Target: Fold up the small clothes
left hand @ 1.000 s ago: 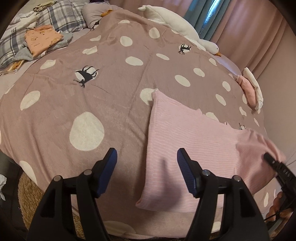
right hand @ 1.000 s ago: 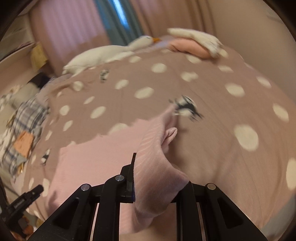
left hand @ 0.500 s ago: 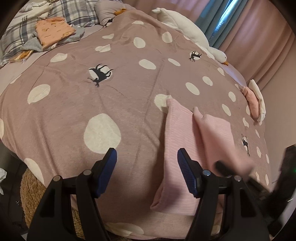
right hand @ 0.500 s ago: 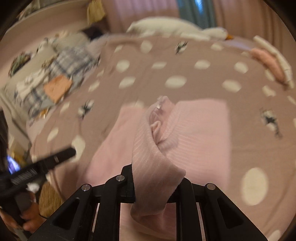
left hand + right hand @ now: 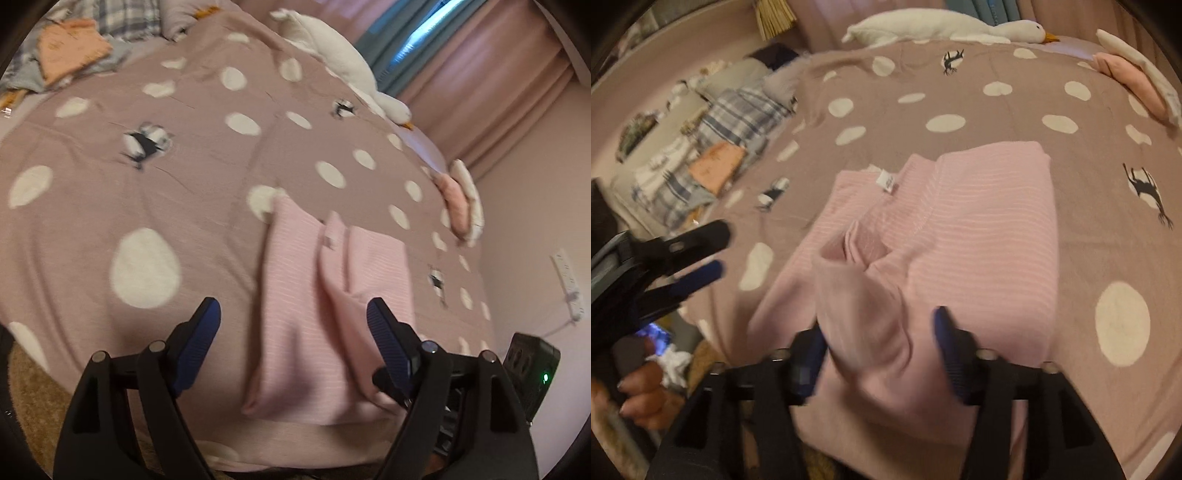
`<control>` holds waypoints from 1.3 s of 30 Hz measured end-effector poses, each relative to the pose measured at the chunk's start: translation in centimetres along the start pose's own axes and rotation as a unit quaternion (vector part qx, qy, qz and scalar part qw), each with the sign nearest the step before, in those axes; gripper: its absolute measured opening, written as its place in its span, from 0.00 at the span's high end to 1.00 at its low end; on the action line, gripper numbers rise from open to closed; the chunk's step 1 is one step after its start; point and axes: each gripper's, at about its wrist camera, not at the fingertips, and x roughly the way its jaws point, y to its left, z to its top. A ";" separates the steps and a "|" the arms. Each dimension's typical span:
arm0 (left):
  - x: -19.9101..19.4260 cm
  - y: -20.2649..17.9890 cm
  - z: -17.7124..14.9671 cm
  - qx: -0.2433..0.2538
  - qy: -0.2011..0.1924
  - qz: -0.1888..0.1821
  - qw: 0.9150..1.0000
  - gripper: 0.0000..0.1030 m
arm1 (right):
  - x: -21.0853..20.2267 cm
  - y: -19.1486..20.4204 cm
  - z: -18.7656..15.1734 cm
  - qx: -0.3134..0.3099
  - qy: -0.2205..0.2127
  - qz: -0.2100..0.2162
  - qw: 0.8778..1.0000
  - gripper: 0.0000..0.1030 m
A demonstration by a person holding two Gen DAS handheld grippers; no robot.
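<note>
A pink striped garment (image 5: 325,306) lies partly folded on the spotted mauve blanket (image 5: 147,192) near the bed's front edge; it also shows in the right wrist view (image 5: 960,236), with a white label (image 5: 886,181) at its far end. My left gripper (image 5: 293,325) is open and empty, hovering over the garment's near left part. My right gripper (image 5: 881,334) is open, its jaws standing on either side of a loose bunched fold (image 5: 860,306) of the garment that rests between them.
A white goose plush (image 5: 942,26) lies at the bed's far edge. A pink and cream cushion (image 5: 460,203) sits at the right. Plaid bedding with a folded orange cloth (image 5: 70,48) lies far left. A woven rug (image 5: 26,406) is beside the bed.
My right gripper carried the garment's right part over to the left, laid it on the rest and opened its jaws. My left gripper stayed open and shifted a little right over the garment.
</note>
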 end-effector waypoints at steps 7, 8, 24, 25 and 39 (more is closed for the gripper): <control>3.5 -2.5 -0.4 0.039 0.069 -0.033 0.996 0.18 | -3.8 -2.9 -1.1 0.044 -0.047 -0.049 0.997 0.29; 4.1 -2.9 -0.6 0.048 0.078 -0.037 0.995 0.17 | -4.1 -3.7 -1.2 0.058 -0.050 -0.063 0.995 0.29; 9.3 -4.5 -2.2 0.087 0.119 -0.052 0.988 0.85 | -2.9 -6.5 -2.5 0.114 -0.028 -0.096 0.988 0.29; 8.2 -4.4 -1.8 0.081 0.105 -0.055 0.990 0.85 | -2.8 -6.3 -2.4 0.112 -0.027 -0.096 0.989 0.29; 5.2 1.4 -2.0 0.043 0.082 -0.002 0.996 0.82 | -1.6 -4.4 -1.7 0.075 -0.021 -0.078 0.994 0.29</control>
